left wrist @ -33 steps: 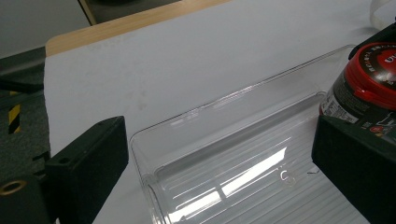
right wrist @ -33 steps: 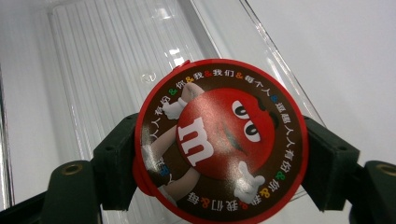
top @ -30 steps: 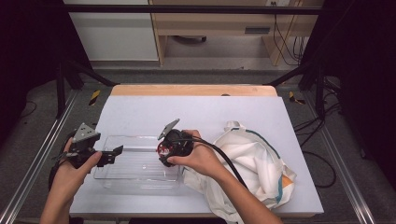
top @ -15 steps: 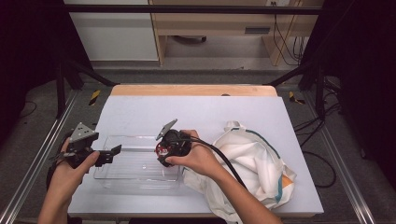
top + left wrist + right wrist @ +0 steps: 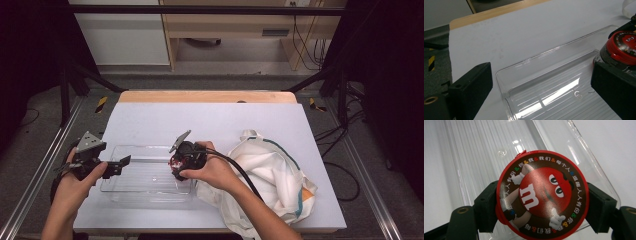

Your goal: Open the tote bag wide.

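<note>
The right gripper point(image 5: 176, 162) holds a candy tub with a red lid point(image 5: 541, 193), its jaws closed on the tub's sides just under the lid, as the right gripper view shows plainly. The tub hangs over the right end of the clear plastic tray point(image 5: 150, 196), which lies on the desk point(image 5: 210, 117) at about 7 o'clock from its middle. In the left gripper view the red lid point(image 5: 624, 47) sits at 3 o'clock, above the tray's far short wall point(image 5: 554, 53).

Judging from this, the work looks to be at the placing step: the tub is picked up and carried over the tray, but I cannot say it is set down, since the jaws grip it and its base is hidden. What seems left is lowering it to the ribbed tray floor and letting go.

The left gripper point(image 5: 120, 162) rests at the tray's left end, at 9 o'clock from the tub, with its jaws wide and nothing between them; whether a jaw touches the tray rim I cannot tell.

A white cloth bag with teal trim point(image 5: 270, 170) lies crumpled at 3 o'clock from the tray, partly under the right forearm. Its contents, if any, are hidden. The tub's body is dark and mostly covered by the jaws and hand, and the small print on its lid is hard to read.
</note>
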The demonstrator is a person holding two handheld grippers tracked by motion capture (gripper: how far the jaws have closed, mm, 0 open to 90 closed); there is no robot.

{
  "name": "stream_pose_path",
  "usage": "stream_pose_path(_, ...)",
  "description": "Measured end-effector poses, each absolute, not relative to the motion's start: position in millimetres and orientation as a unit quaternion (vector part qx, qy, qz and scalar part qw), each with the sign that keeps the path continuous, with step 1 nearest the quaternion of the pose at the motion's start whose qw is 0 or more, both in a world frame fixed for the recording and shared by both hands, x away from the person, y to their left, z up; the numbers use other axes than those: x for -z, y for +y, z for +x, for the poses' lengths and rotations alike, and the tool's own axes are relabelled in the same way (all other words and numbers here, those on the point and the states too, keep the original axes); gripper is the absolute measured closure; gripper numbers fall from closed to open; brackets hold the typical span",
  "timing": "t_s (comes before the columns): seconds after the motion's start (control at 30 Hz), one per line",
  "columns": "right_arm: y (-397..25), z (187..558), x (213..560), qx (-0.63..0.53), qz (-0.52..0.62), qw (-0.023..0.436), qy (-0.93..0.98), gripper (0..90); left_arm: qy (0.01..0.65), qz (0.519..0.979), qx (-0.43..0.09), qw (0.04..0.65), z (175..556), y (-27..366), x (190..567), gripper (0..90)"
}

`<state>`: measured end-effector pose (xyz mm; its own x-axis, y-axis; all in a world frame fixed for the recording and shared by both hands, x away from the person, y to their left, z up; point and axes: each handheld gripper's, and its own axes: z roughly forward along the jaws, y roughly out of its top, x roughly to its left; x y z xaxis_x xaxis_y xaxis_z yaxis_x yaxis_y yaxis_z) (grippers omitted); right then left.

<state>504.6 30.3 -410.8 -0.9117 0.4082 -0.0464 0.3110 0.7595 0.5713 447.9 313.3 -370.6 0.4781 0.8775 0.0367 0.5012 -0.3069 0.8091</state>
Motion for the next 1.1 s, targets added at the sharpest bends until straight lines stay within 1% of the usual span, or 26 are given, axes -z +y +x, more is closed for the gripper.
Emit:
stream_pose_path(0.5, 39, 501, 417, -0.250, 0.176, 0.097, 0.947, 25.7, 0.449, 0.766, -0.245, 0.390, 447, 316, 369, 4.3)
stream_pose_path(0.9, 39, 501, 417, -0.248, 0.171, 0.103, 0.948, 24.7, 0.448, 0.771, -0.243, 0.383, 447, 315, 371, 4.2)
stream_pose_path(1.0, 40, 501, 417, -0.242, 0.170, 0.104, 0.950, 23.4, 0.450, 0.769, -0.243, 0.385, 447, 315, 370, 4.3)
stream_pose_path(1.1, 42, 500, 417, -0.241, 0.170, 0.103, 0.950, 18.8, 0.449, 0.769, -0.242, 0.386, 447, 315, 370, 4.3)
